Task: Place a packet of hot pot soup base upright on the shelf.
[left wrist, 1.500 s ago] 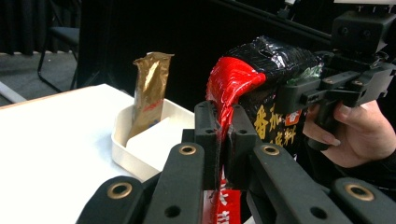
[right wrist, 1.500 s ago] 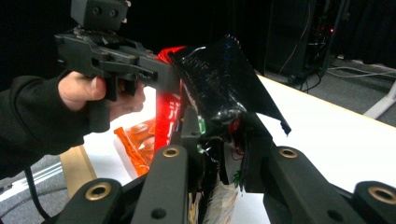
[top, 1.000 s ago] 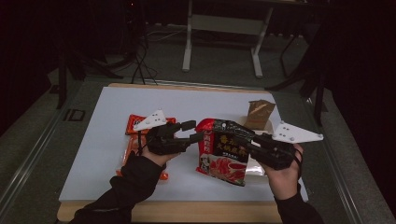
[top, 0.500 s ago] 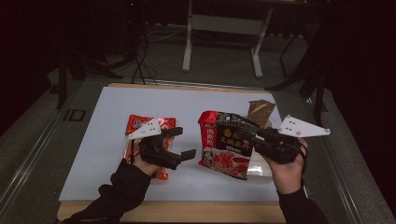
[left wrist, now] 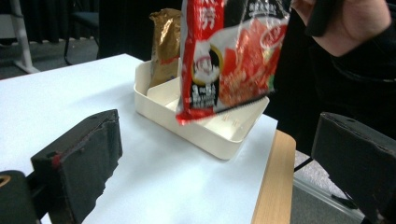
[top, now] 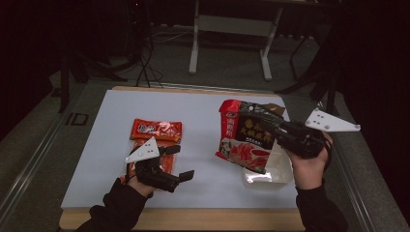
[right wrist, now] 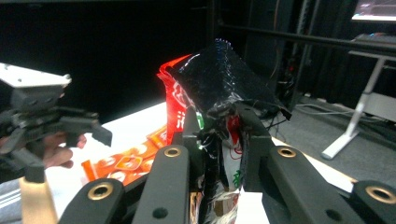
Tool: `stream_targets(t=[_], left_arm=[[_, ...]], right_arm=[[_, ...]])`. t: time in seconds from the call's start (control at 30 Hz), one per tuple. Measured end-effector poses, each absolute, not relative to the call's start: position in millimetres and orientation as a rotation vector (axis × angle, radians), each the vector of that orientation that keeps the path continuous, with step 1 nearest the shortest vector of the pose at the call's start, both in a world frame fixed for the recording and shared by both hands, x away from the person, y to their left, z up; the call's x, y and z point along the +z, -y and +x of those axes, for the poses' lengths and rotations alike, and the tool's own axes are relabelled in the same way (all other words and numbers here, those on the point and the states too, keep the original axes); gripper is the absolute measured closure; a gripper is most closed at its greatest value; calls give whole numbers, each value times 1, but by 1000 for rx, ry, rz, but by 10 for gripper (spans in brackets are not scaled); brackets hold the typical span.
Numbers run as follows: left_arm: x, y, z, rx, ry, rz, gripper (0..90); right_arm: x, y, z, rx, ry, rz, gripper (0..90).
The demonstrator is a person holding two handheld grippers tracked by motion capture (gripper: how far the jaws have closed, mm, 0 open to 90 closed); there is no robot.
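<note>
The glossy red-and-black snack bag [top: 249, 137] now hangs over the white plastic tray [top: 276, 175], clamped by the right gripper [top: 278, 131] alone, since the left gripper [top: 180, 162] has let go, jaws apart.

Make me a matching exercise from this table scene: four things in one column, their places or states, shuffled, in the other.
1. left gripper
2. big red-and-black bag
3. white tray
4. flat red packets

A. lying on the white mat near the left gripper
B. open, nothing between its jaws
C. pinched in the right gripper, held up
D. under the raised bag, a gold pouch inside

Pairs: 1-B, 2-C, 3-D, 4-A
</note>
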State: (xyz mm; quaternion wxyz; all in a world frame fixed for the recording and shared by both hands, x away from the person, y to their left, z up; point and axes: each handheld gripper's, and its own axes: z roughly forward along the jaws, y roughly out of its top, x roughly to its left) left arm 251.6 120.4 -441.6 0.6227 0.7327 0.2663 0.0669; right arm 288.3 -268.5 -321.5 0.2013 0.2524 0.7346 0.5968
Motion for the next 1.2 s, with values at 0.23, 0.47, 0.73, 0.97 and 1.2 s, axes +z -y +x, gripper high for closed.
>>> stream_targets(t=[0.23, 0.47, 0.73, 0.97, 1.2], left_arm=[[-457, -126, 243, 185, -599, 1727, 24], [-470, -130, 237, 176, -617, 1721, 24], [-488, -132, 237, 183, -608, 1729, 25], [-494, -131, 239, 195, -609, 1745, 25], [-499, -131, 239, 195, -619, 1746, 25]], right_arm=[[-317, 286, 303, 1653, -2010, 727, 767], [-321, 301, 317, 1629, -1987, 778, 767], [-329, 319, 339, 1582, -1973, 847, 766], [-339, 327, 354, 1553, -2002, 868, 764], [-350, 331, 363, 1516, -2000, 864, 763]])
